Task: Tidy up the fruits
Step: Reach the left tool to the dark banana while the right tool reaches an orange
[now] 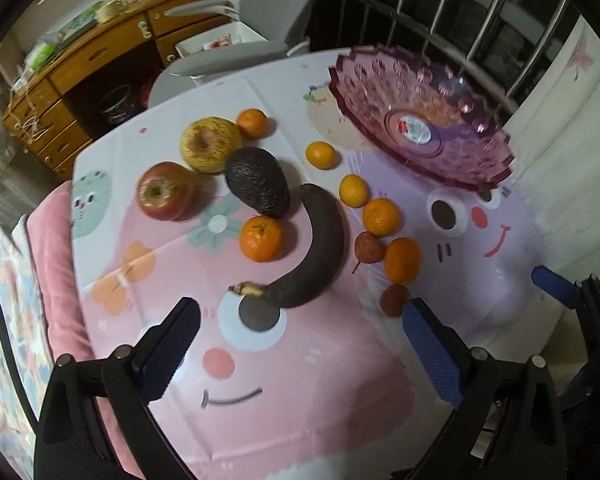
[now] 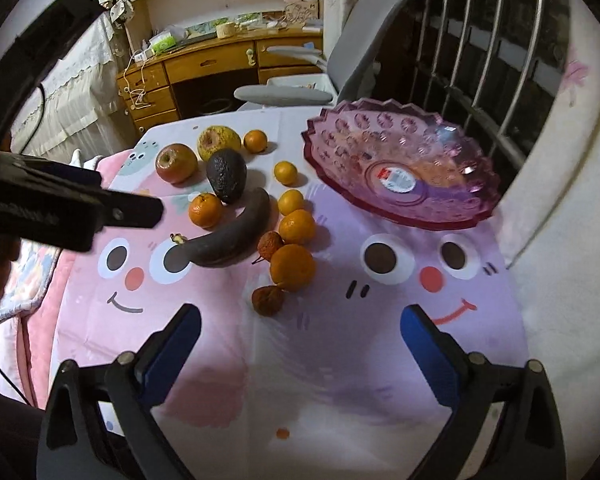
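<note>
Fruits: all loose on the desk [image 2: 284, 380] cloth, none in the bowl; cluster sits at 9–10 o'clock of the bowl.
Bowl: pink cut-glass bowl [image 2: 452, 216] at 1 o'clock in right wrist view, sticker on its base, nothing else in it.
Apples: red apple [image 2: 176, 162] & yellow-green apple [image 2: 218, 142] side by side at far edge of cluster, approx touching.
Avocado: dark avocado [image 2: 227, 175] just nr both apples, at 6 o'clock of the yellow-green one.
Banana: blackened banana [image 2: 236, 236] curved, stem end twd 9 o'clock; tip nr avocado.
Oranges: six small oranges; biggest-looking orange [image 2: 292, 267] nearest the right gripper, one [image 2: 206, 210] betw avocado & banana, rest strung along banana's 3 o'clock side & one by the yellow-green apple.
Shrivelled fruit: two brownish wrinkled ones, can't ID; near one [image 2: 267, 300] at 7 o'clock of the near orange, other [image 2: 271, 245] betw banana & oranges.
Left gripper [image 1: 300, 332]: jaws wide apart, holding nothing, above desk at 6 o'clock of banana stem.
Right gripper [image 2: 300, 336]: jaws wide apart, holding nothing, at 6 o'clock of near shrivelled fruit.
Bkgd: wooden drawers & grey chair beyond desk.
</note>
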A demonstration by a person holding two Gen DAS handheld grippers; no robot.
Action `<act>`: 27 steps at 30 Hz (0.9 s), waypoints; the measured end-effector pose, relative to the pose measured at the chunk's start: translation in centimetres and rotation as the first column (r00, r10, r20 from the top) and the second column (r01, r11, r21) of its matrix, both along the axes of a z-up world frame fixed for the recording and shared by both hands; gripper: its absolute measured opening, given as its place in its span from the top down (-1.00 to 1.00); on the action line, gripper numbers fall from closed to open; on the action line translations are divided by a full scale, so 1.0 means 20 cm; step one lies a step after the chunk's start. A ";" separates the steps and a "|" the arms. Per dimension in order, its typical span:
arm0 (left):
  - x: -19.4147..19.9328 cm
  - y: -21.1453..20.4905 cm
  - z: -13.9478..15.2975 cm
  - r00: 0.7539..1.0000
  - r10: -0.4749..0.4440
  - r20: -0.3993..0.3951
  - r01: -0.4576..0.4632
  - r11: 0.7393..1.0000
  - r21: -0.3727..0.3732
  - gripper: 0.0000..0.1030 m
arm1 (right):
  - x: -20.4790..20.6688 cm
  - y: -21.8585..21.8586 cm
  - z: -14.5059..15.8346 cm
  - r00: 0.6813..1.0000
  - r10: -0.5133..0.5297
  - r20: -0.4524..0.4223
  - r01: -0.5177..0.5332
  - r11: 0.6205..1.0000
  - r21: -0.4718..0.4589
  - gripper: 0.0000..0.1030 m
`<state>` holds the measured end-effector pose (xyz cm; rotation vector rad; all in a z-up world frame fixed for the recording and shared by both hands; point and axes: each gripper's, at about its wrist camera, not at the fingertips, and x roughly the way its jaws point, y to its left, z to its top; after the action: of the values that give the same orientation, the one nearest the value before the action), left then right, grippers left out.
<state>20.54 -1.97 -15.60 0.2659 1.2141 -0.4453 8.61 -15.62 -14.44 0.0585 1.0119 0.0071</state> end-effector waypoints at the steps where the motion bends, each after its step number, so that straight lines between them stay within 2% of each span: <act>1: 0.02 -0.02 -0.04 1.000 -0.006 -0.008 0.006 1.000 0.010 -0.92 | 0.02 -0.01 -0.02 1.000 0.009 -0.004 -0.009 1.000 0.013 -0.81; 7: 0.12 -0.10 -0.24 0.998 -0.044 -0.044 0.045 0.999 0.029 -0.88 | 0.14 -0.05 -0.17 0.998 0.060 -0.024 -0.059 0.997 0.055 -0.62; 10: 0.16 -0.14 -0.33 0.997 -0.051 -0.050 0.054 0.997 0.052 -0.86 | 0.19 -0.08 -0.26 0.996 0.077 -0.046 -0.073 0.994 0.081 -0.46; 11: 0.16 -0.15 -0.35 0.997 -0.052 -0.054 0.055 0.997 0.056 -0.83 | 0.21 -0.08 -0.28 0.996 0.079 -0.048 -0.074 0.994 0.086 -0.39; 16: 0.19 -0.20 -0.46 0.996 -0.058 -0.070 0.065 0.992 0.110 -0.64 | 0.28 -0.12 -0.37 0.993 0.090 -0.076 -0.080 0.989 0.122 -0.31; 23: 0.13 -0.24 -0.50 0.994 -0.111 0.025 0.103 0.972 0.212 -0.64 | 0.33 -0.12 -0.44 0.988 0.132 -0.080 -0.118 0.981 0.152 -0.28; 27: 0.09 -0.27 -0.53 0.992 -0.117 0.045 0.103 0.968 0.229 -0.59 | 0.34 -0.10 -0.46 0.984 0.153 -0.088 -0.138 0.978 0.155 -0.23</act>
<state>22.39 -7.30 -26.16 0.5408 1.1968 -0.3923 15.47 -17.60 -23.60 0.1216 1.1122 0.2158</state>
